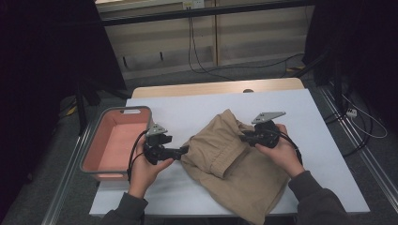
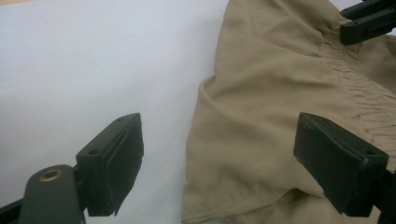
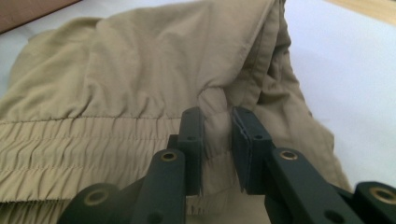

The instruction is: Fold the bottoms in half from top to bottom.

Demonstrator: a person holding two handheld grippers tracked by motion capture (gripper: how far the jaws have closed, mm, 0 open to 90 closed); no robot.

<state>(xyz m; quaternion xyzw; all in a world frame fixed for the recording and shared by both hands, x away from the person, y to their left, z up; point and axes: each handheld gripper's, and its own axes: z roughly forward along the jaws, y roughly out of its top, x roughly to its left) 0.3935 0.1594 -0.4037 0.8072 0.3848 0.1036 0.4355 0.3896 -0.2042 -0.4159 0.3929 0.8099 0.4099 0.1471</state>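
A pale wooden table (image 1: 211,87) carries a white rectangular sheet (image 1: 197,112) that covers nearly all of its top, with bare wood along the far edge. On the sheet, right of centre, lies a crumpled tan fabric garment (image 1: 234,164); a grey-rimmed, salmon-pink plastic bin (image 1: 115,140) sits at the table's left edge

At lower centre, the right gripper (image 3: 217,149) pinches a fold of the tan garment's (image 3: 140,79) gathered waistband; white table (image 3: 350,84) fills the upper right.
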